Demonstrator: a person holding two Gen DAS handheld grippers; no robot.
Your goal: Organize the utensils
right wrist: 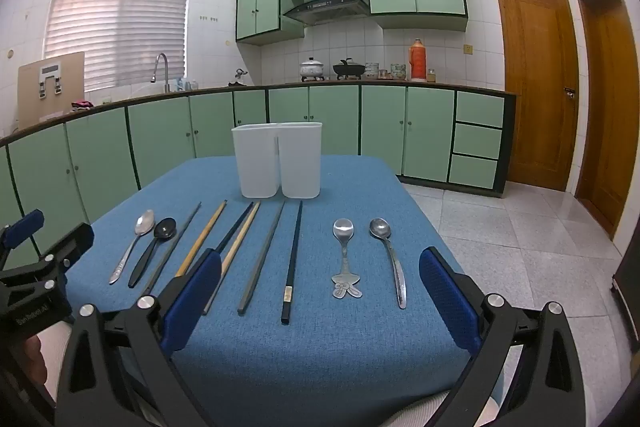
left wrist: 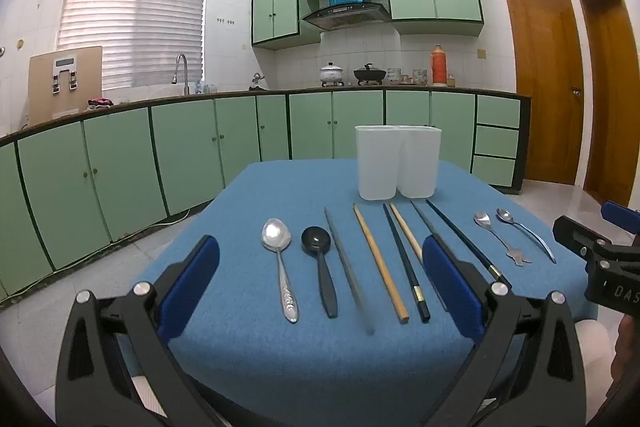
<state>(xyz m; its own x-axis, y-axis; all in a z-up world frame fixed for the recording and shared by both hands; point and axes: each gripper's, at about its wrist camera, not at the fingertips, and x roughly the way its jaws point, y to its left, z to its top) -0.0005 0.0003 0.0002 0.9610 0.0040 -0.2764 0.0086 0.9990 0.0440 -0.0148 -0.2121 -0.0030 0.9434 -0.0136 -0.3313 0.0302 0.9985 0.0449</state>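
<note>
Utensils lie in a row on the blue table (left wrist: 280, 347). At the left are a silver spoon (left wrist: 280, 259) and a black spoon (left wrist: 320, 267). In the middle lie several chopsticks, grey (left wrist: 348, 271), wooden (left wrist: 380, 263) and black (left wrist: 406, 263). At the right are two small silver spoons (right wrist: 345, 255) (right wrist: 390, 259). Two white translucent containers (left wrist: 398, 161) (right wrist: 278, 159) stand side by side behind them. My left gripper (left wrist: 320, 279) is open and empty above the near edge. My right gripper (right wrist: 320, 291) is open and empty there too.
Green kitchen cabinets (left wrist: 180, 155) run along the far wall with a sink tap (left wrist: 182, 71) and pots on the counter. Wooden doors (right wrist: 536, 79) stand at the right. Tiled floor (right wrist: 520, 247) surrounds the table.
</note>
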